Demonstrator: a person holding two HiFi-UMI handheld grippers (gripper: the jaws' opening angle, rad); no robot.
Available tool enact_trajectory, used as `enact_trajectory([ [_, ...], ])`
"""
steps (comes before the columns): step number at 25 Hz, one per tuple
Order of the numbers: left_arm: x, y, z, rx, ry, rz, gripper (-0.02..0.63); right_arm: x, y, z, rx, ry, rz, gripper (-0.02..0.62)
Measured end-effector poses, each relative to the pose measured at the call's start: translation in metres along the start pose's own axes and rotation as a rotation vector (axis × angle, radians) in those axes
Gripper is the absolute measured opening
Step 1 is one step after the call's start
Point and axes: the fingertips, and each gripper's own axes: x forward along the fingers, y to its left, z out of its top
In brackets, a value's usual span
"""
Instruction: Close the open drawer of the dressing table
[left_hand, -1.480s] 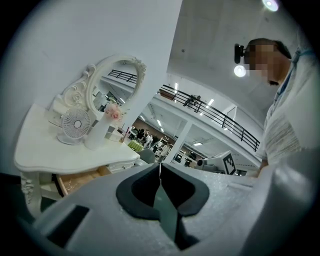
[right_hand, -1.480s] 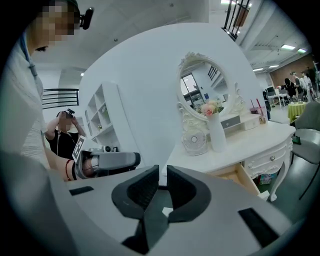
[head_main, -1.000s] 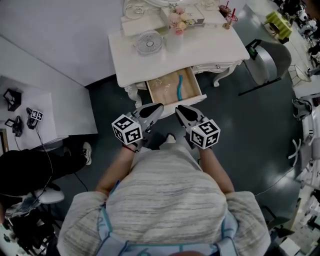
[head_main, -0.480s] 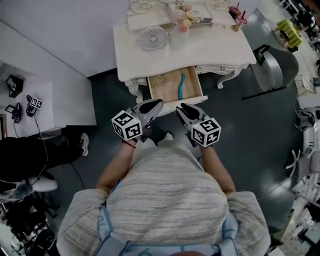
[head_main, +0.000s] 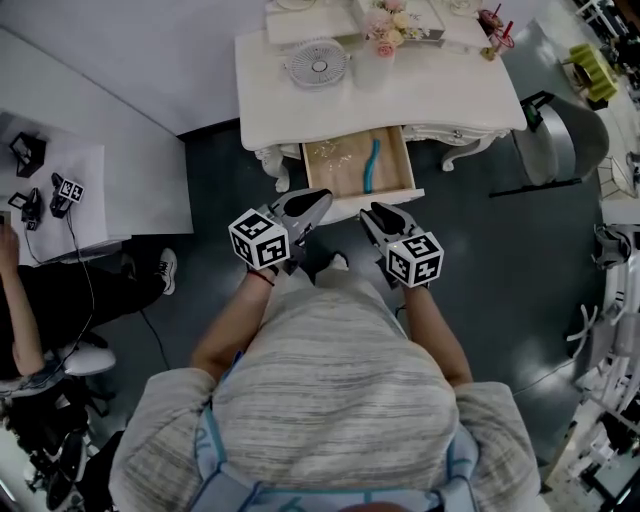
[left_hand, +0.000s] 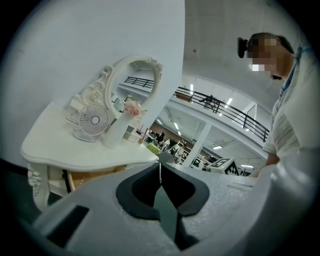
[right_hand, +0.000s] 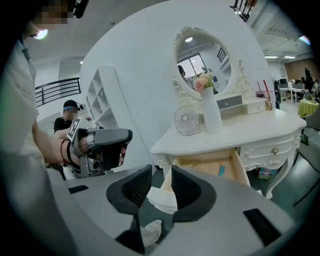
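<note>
Right now our left gripper (head_main: 318, 198) is clenched on nothing, its jaws meeting in a thin line, while the jaws of our right gripper (head_main: 377, 211) have just been opening and stand apart with nothing between them. Both hover just short of the open drawer (head_main: 395, 160), which juts from the middle of the dressing table (head_main: 430, 90) toward us, a blue object (head_main: 374, 165) lying loose on its wooden bottom. We judge the drawer light and stiff, likely to slide easily, so we would not grip it at all but press flat against the middle of its white front panel (head_main: 395, 197); pushing off-centre could skew and jam it. A hard shove might rock the table on its slim curved legs (head_main: 457, 155) and shake the small fan (head_main: 318, 62) and flowers (head_main: 390, 20) on top. Around us lie dark floor (head_main: 500, 260), a white wall (head_main: 120, 60), and a seated person (head_main: 50, 310) at the left.
</note>
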Motion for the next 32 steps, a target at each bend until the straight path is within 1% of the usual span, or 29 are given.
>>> enact_trajectory([
  [4, -0.002, 0.01, -0.004, 0.007, 0.011, 0.017, 0.02, 0.009, -0.007, -0.018, 0.005, 0.037, -0.015, 0.104],
  [7, -0.004, 0.016, -0.009, -0.004, 0.022, 0.026, 0.02, 0.016, -0.012, -0.031, 0.008, 0.066, -0.03, 0.109],
  [16, 0.001, 0.024, -0.023, -0.023, 0.033, 0.035, 0.02, 0.023, -0.029, -0.059, 0.021, 0.111, -0.066, 0.118],
  [23, 0.001, 0.029, -0.023, -0.036, 0.029, 0.04, 0.02, 0.03, -0.036, -0.07, 0.038, 0.136, -0.087, 0.133],
  [32, -0.004, 0.045, -0.028, -0.059, 0.028, 0.058, 0.02, 0.044, -0.038, -0.082, 0.036, 0.173, -0.092, 0.141],
])
